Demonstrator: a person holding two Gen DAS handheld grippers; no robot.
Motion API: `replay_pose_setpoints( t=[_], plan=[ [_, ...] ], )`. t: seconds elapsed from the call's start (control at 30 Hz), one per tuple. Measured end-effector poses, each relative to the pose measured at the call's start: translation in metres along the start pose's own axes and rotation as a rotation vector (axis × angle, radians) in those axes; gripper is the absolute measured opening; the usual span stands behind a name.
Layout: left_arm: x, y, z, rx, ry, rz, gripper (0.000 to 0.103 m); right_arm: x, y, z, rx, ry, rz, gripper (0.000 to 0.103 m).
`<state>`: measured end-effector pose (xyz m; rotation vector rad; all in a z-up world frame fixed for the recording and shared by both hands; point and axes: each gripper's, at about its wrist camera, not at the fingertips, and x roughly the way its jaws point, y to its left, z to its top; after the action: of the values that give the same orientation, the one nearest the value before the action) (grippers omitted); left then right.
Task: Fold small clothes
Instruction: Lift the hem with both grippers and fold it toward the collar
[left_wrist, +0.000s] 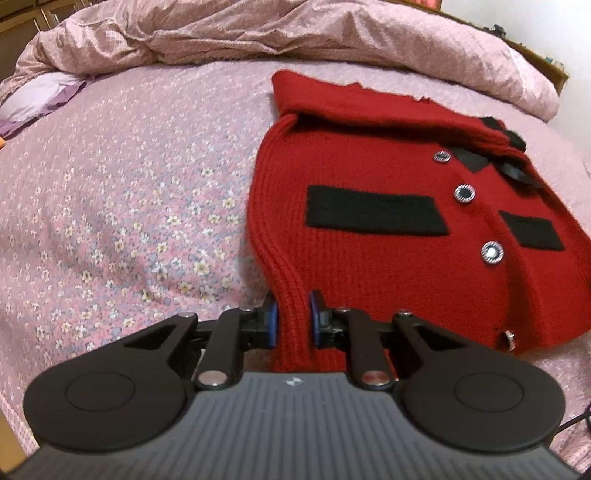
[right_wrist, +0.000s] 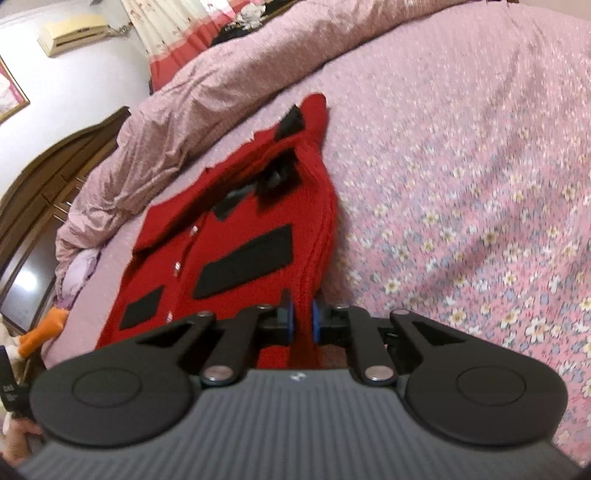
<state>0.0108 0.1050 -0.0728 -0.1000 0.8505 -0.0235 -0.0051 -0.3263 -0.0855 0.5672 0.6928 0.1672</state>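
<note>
Left wrist view: red knit cardigan (left_wrist: 388, 236) lies front-up on the floral bedsheet (left_wrist: 129, 206), with black pocket patches (left_wrist: 373, 210) and silver buttons (left_wrist: 492, 253). Left gripper (left_wrist: 291, 319) is clenched on the ribbed hem at one corner, blue pads (left_wrist: 272, 321) pressing the fabric. Right gripper (right_wrist: 303, 319) likewise grasps a raised hem edge of the cardigan. A crumpled pink duvet (left_wrist: 295, 29) is bunched just beyond the collar.

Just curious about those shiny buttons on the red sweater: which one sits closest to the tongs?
The button at the red sweater's bottom hem, seen edge-on, right of the left tongs; the other three run farther up the front.
</note>
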Motion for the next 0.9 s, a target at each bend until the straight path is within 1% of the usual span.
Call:
replay_pose_setpoints(
  t=[0.17, 0.3, 0.43, 0.57, 0.7, 0.9],
  plan=[
    [-0.01, 0.002, 0.006, -0.03, -0.031, -0.021, 0.016, -0.009, 0.004, 0.009, 0.024, -0.033, 0.05, 0.012],
    [-0.018, 0.004, 0.015, -0.04, -0.063, -0.028, 0.015, -0.012, 0.012, 0.016, -0.007, -0.051, 0.055, 0.012],
    [-0.025, 0.007, 0.031, -0.074, -0.083, -0.078, 0.015, -0.013, 0.016, 0.026, -0.012, -0.052, 0.076, 0.012],
    [-0.03, 0.006, 0.056, -0.076, -0.117, -0.107, 0.015, -0.011, 0.022, 0.046, -0.016, -0.059, 0.104, 0.012],
    [-0.028, 0.002, 0.087, -0.073, -0.147, -0.127, 0.014, -0.007, 0.031, 0.071, -0.057, -0.081, 0.123, 0.012],
    [-0.022, 0.003, 0.139, -0.096, -0.205, -0.128, 0.014, 0.006, 0.039, 0.111, -0.095, -0.119, 0.144, 0.012]
  ],
)
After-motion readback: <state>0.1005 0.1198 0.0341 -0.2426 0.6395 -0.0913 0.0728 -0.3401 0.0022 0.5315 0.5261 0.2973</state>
